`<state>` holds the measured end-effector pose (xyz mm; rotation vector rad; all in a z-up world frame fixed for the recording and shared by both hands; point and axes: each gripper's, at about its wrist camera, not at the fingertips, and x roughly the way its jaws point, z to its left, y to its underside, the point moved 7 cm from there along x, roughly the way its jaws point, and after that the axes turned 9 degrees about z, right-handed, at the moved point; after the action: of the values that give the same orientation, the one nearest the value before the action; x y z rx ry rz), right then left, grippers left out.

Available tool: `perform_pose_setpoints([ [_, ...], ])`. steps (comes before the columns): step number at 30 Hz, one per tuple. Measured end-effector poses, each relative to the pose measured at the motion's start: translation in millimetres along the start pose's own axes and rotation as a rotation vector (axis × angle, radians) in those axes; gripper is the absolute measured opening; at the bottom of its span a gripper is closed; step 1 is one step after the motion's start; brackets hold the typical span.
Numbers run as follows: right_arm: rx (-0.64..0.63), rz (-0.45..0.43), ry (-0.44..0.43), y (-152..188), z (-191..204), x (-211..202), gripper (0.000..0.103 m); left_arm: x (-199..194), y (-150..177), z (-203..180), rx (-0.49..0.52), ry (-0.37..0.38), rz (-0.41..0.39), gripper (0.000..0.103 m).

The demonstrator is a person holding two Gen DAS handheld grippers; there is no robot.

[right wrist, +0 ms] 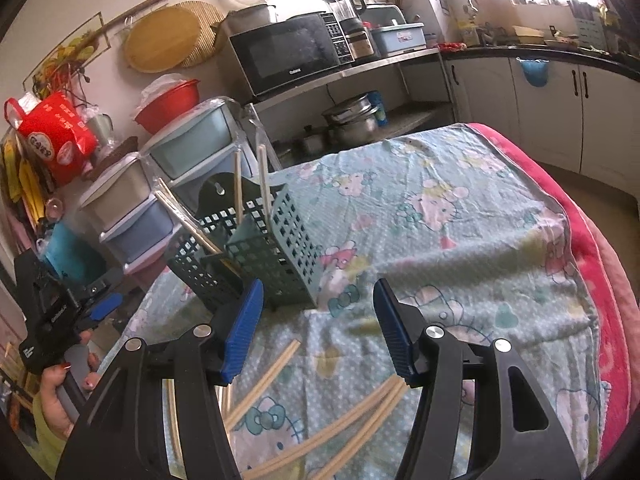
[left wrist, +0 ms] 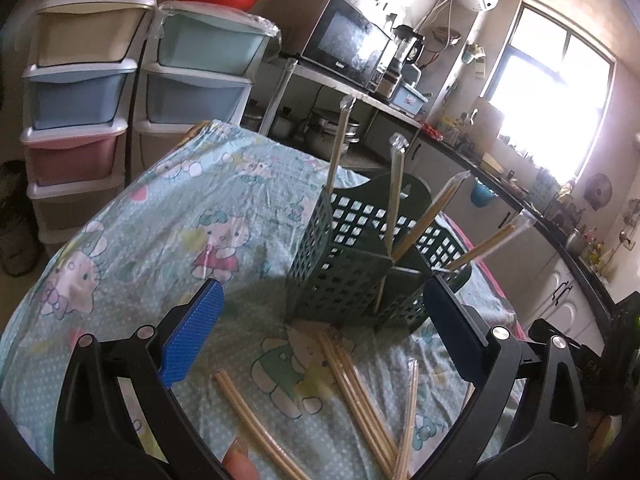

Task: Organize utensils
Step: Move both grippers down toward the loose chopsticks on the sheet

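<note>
A green perforated utensil holder (left wrist: pixel 352 264) stands on the table with several wrapped chopstick pairs (left wrist: pixel 394 196) upright in it. It also shows in the right wrist view (right wrist: pixel 260 256). More wrapped chopsticks (left wrist: pixel 352 392) lie loose on the cloth just before it, seen too in the right wrist view (right wrist: pixel 340 420). My left gripper (left wrist: pixel 320 320) is open and empty, hovering above the loose chopsticks near the holder. My right gripper (right wrist: pixel 318 320) is open and empty, right of the holder above the loose chopsticks. The left gripper shows at the left edge of the right wrist view (right wrist: pixel 100 308).
The table wears a teal cartoon-cat cloth (left wrist: pixel 180 216) over a pink blanket (right wrist: pixel 592 240). Stacked plastic drawers (left wrist: pixel 80 92) stand behind the table. A microwave (right wrist: pixel 288 52) sits on a metal shelf with pots (right wrist: pixel 352 120) below. Kitchen cabinets (right wrist: pixel 540 92) run along the right.
</note>
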<state>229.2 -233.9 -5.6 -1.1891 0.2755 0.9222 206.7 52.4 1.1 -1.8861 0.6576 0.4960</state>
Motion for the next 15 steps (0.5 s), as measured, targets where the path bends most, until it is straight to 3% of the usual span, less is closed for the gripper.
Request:
perform_pose_setpoints([
  [15, 0.008, 0.076, 0.041, 21.2, -17.1, 16.5, 0.055, 15.5, 22.5, 5.6, 0.024, -0.009, 0.075, 0.092],
])
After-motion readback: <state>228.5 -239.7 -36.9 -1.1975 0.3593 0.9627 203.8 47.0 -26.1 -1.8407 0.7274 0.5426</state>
